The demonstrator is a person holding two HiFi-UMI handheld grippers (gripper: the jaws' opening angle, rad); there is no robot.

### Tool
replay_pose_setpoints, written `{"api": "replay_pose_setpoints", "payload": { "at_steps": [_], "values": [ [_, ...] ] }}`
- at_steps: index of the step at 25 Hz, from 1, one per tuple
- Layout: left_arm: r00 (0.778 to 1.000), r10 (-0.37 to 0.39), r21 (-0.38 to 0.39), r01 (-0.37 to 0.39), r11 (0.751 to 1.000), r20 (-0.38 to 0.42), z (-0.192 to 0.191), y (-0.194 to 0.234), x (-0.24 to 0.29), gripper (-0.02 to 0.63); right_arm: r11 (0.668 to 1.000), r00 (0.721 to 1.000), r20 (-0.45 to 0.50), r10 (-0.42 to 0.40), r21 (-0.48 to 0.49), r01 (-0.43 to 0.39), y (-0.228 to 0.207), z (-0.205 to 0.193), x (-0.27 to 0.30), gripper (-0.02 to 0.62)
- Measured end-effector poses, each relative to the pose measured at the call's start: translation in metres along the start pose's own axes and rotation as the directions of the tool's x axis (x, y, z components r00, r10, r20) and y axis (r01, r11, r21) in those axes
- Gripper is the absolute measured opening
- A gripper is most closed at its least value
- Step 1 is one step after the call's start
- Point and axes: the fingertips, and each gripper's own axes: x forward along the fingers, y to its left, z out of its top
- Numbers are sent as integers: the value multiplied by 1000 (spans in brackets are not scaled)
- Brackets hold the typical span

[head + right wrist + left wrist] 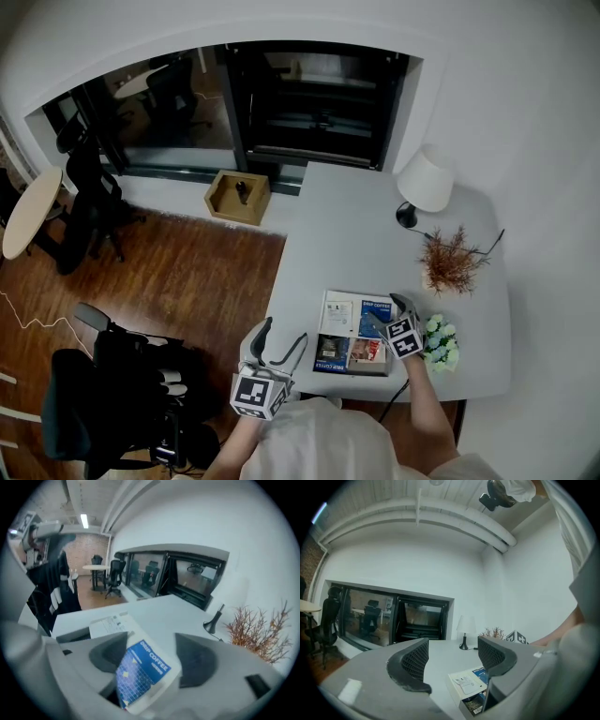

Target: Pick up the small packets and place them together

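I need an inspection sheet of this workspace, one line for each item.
Surface: pale grey table, packets near its front edge.
Job's things: blue drip coffee packet between the right jaws; white paper packet, dark blue packet and red packet grouped beside it.
Clutter: white-shaded black lamp, dried brown plant, pale flower bunch.
Grippers: left gripper open, empty; right gripper open, pads not pressing the blue packet.
Cables: thin black lamp cord.
Surroundings: brown wooden floor, open wooden box, black office chairs.
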Motion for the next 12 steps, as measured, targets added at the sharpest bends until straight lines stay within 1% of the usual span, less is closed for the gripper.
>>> {"api": "replay_pose_setpoints", "payload": {
  "at_steps": [1,3,4,5,7,9,10,12],
  "values": [
    [1000,-4,0,4,1000,-3,-1,0,1,324,999,998,64,0,37,-2,-1,12,-9,428],
    [1000,-11,-4,11,1000,-7,-2,0,5,324,994,981,192,-11,108,-10,-2,35,-33,437],
    [1000,-15,-6,15,1000,-8,-3,-1,7,324,989,965,260,-27,150,-13,-3,48,-49,437],
    [1000,-20,-8,20,1000,-7,-3,-2,8,324,980,944,328,-43,195,-23,-2,60,-67,439],
    [999,-40,-5,40,999,-5,-1,-6,13,324,959,895,442,-58,272,-73,2,81,-101,439],
    [998,-64,4,64,998,-4,3,-12,17,324,951,855,515,-61,291,-108,9,96,-130,437],
    [997,-75,7,75,997,-3,3,-15,19,324,954,839,539,-72,282,-99,12,102,-144,437],
    [995,-95,15,95,995,-2,4,-19,23,322,967,813,571,-113,250,-41,17,109,-166,437]
  ]
}}
